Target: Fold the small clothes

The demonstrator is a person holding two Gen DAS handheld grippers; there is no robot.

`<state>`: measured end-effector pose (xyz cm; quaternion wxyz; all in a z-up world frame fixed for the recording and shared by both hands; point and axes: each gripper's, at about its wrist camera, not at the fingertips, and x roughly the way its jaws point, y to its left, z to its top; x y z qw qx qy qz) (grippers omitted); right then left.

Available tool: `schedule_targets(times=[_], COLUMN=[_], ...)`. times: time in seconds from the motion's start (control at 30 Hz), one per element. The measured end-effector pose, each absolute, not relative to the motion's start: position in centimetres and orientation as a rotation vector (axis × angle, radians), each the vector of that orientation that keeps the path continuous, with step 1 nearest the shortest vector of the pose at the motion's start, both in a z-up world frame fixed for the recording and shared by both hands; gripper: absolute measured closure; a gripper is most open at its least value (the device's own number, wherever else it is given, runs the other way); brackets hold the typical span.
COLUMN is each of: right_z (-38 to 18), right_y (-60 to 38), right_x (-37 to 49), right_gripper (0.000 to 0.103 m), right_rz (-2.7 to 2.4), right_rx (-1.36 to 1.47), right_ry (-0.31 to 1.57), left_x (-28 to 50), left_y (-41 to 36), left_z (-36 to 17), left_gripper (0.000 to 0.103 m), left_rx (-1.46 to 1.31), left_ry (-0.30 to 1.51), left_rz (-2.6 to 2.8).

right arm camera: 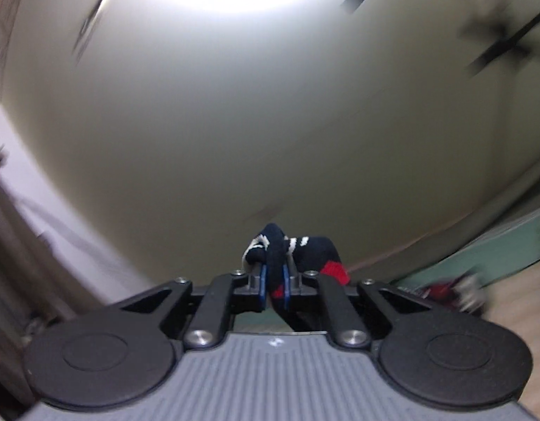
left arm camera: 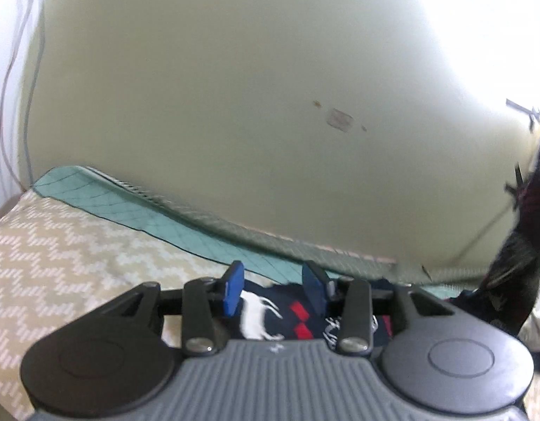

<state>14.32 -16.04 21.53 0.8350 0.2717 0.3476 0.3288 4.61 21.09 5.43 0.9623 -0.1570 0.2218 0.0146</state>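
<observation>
Up off the bed, my right gripper is clamped on the navy sock. My left gripper has its jaws apart over more sock cloth. I should pull gently and keep it flat. Behind is a pale wall and a green quilt.

Black linkages, blue jaws, ribbed grey body

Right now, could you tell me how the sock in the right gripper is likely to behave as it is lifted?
Probably floppy: the sock bunches and droops over the right gripper, whose fingers pinch it. Likely light, since a thin pinch carries it. Probably not slippery: the knit looks soft against the pads.
</observation>
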Motion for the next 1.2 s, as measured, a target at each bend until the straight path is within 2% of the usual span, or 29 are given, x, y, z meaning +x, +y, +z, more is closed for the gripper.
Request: schedule_targets(times=[0.03, 0.1, 0.17, 0.3, 0.4, 0.43, 0.57, 0.63, 0.67, 0.7, 0.9, 0.93, 0.97, 1.0, 1.1, 1.2], right_z=[21.2, 20.8, 20.4, 18.8, 16.7, 15.4, 8.5, 5.7, 4.7, 4.1, 3.9, 3.2, 2.8, 2.7, 5.3, 7.8], right_y=[-12.9, -9.9, -10.5, -13.3, -16.0, -16.7, -17.3, -16.8, -16.6, -16.6, -21.3, -21.6, -21.9, -22.4, -22.2, -18.3], right_x=[14.3, 13.9, 13.7, 15.4, 16.9, 17.6, 20.6, 21.4, 21.5, 21.5, 21.5, 21.8, 21.9, 21.9, 18.5, 14.3], right_gripper=[0.092, 0.077, 0.021, 0.025, 0.025, 0.024, 0.022, 0.03, 0.067, 0.083, 0.101, 0.093, 0.062, 0.045, 0.046, 0.047], right_rz=[0.768, 0.822, 0.775, 0.686, 0.563, 0.509, 0.386, 0.402, 0.424, 0.446, 0.197, 0.133, 0.13, 0.133, 0.216, 0.479], right_rx=[0.484, 0.337, 0.323, 0.281, 0.238, 0.204, 0.095, 0.052, 0.016, -0.006, -0.042, -0.097, -0.098, -0.07, -0.01, -0.139], right_ry=[0.805, 0.825, 0.718, 0.687, 0.645, 0.646, 0.763, 0.811, 0.83, 0.836, 0.699, 0.692, 0.716, 0.743, 0.615, 0.556], left_x=[4.7, 5.0, 5.2, 5.8, 5.9, 5.9, 6.1, 6.1, 6.1, 6.1, 6.7, 6.7, 6.7, 6.6, 6.0, 5.3], left_y=[21.7, 22.5, 22.8, 21.7, 20.5, 20.2, 20.0, 20.2, 20.3, 20.4, 20.6, 20.3, 20.2, 20.1, 20.1, 20.3], left_z=[5.4, 5.1, 4.9, 4.3, 4.1, 4.0, 3.7, 3.5, 3.5, 3.4, 2.8, 2.7, 2.7, 2.8, 3.4, 4.2], left_gripper=[0.065, 0.065, 0.065, 0.064, 0.06, 0.057, 0.056, 0.056, 0.056, 0.056, 0.056, 0.056, 0.056, 0.056, 0.056, 0.056], left_rx=[-0.337, -0.378, -0.412, -0.416, -0.373, -0.352, -0.314, -0.307, -0.304, -0.303, -0.3, -0.29, -0.282, -0.277, -0.288, -0.303], left_ry=[0.456, 0.475, 0.49, 0.533, 0.556, 0.557, 0.585, 0.582, 0.58, 0.581, 0.613, 0.615, 0.616, 0.615, 0.591, 0.557], left_rz=[0.035, 0.035, 0.004, -0.065, -0.085, -0.085, -0.08, -0.076, -0.07, -0.064, -0.042, -0.048, -0.055, -0.062, -0.097, -0.095])
